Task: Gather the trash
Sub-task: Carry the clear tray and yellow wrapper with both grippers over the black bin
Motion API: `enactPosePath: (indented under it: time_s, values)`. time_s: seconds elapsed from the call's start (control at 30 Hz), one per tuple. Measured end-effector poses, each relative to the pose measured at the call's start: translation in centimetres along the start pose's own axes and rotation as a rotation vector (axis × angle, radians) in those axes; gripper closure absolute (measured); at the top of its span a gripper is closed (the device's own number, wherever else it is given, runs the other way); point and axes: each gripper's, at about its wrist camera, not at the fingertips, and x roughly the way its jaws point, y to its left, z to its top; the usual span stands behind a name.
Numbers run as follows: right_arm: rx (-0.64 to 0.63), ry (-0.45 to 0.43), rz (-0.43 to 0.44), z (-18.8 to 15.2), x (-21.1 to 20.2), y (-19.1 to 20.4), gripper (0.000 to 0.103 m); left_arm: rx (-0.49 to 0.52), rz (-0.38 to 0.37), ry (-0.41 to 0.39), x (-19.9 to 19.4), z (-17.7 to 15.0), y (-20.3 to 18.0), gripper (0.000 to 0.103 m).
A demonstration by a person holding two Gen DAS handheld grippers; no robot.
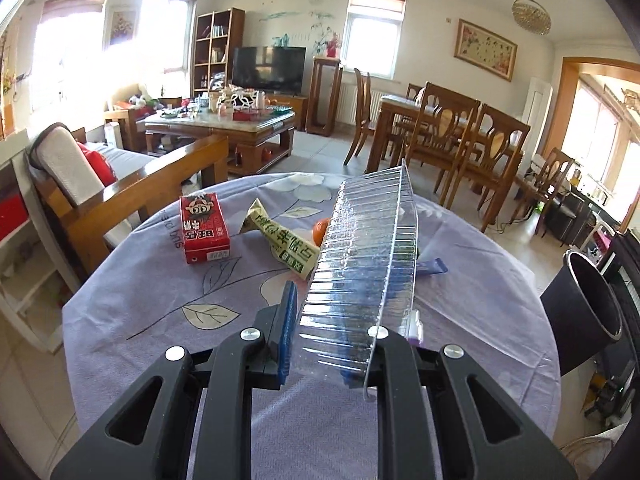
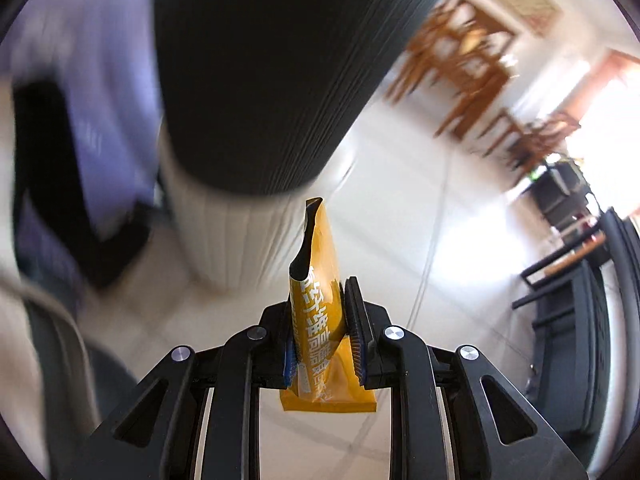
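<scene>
Two grips held trash. The left gripper (image 1: 352, 320) had its jaws clenched on a clear ribbed tray (image 1: 360, 264), tilted up above the surface (image 1: 160, 320). Beyond it lay a red carton (image 1: 204, 228), a green wrapper (image 1: 284, 240) and an orange (image 1: 322, 231). The right gripper (image 2: 320, 320) clamped a yellow sachet (image 2: 320, 308) upright below a blurred black bin (image 2: 260, 72), also seen beside the surface (image 1: 580, 300).

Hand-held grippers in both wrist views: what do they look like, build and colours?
Both look alike. The left hand-held gripper and the right hand-held gripper have matte black linkage arms with cut-out slots, joined by round silver pivot pins. Each finger carries a ribbed blue pad on a black block. No cables, markings or sleeves show in either view.
</scene>
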Motion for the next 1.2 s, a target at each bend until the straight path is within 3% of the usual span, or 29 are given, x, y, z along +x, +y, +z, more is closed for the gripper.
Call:
enactPosePath:
  time_s: [0.2,0.47,0.8,1.0,1.2]
  values:
    - [0.145,-0.237,0.024,5.7,-7.7,-1.7,0.082,-0.01,-0.06,-0.063,-1.9,0.2,-0.7,0.085]
    - [0.189,-0.416,0.065,12.1,-14.0,-3.5,0.082,0.057,-0.22,-0.099,-1.8,1.1,-6.8,0.085]
    - [0.244,-0.512,0.145,16.3,-17.6,-4.2,0.082,0.189,-0.504,-0.063,1.5,1.2,-20.7,0.085]
    - [0.316,-0.522,0.207,18.4,-16.4,-6.4,0.081,0.252,-0.692,0.005,4.6,-0.1,-30.8,0.085]
    - [0.347,-0.498,0.237,19.3,-14.2,-6.5,0.081,0.301,-0.767,0.093,8.3,-1.9,-38.4,0.085]
